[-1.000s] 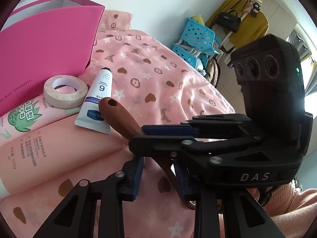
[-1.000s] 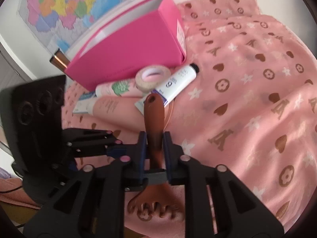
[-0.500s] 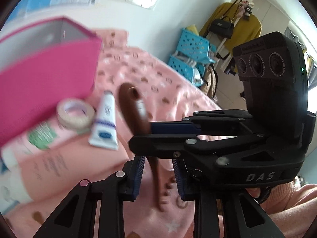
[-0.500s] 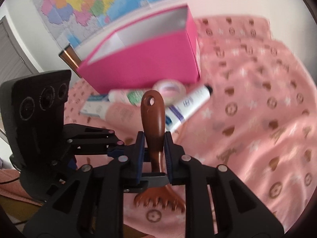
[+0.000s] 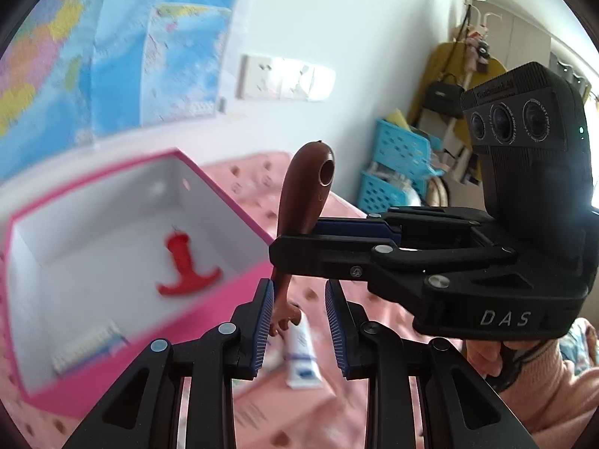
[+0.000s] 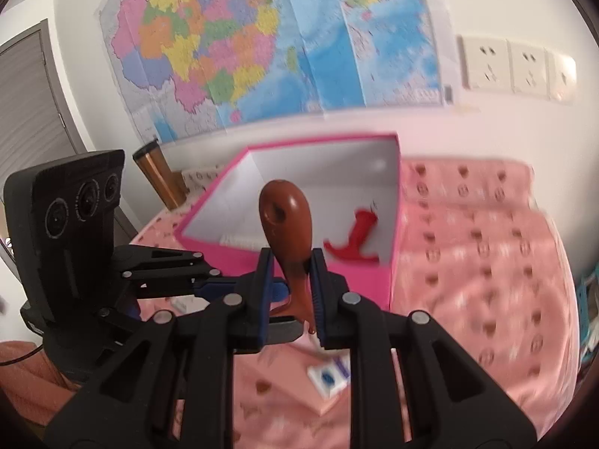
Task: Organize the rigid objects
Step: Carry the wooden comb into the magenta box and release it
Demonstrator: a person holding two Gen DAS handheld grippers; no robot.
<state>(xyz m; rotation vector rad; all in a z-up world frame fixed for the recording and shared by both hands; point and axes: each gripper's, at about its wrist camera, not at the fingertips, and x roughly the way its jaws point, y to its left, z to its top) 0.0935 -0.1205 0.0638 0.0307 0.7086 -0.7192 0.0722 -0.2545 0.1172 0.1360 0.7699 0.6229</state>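
"DAS" on right claw (image 5: 357,241) body

Beyond the right claw (image 6: 289,280) stands the box (image 6: 393,262) (hook (image 6: 355,235) inside), tube (image 6: 329,378) below it.

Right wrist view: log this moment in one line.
right tool: shut on brown wooden claw-ended scratcher | left tool: empty | open pink box: ahead

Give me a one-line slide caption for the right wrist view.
Right gripper clamps a brown comb upright by its handle above the open pink box holding a red tool.
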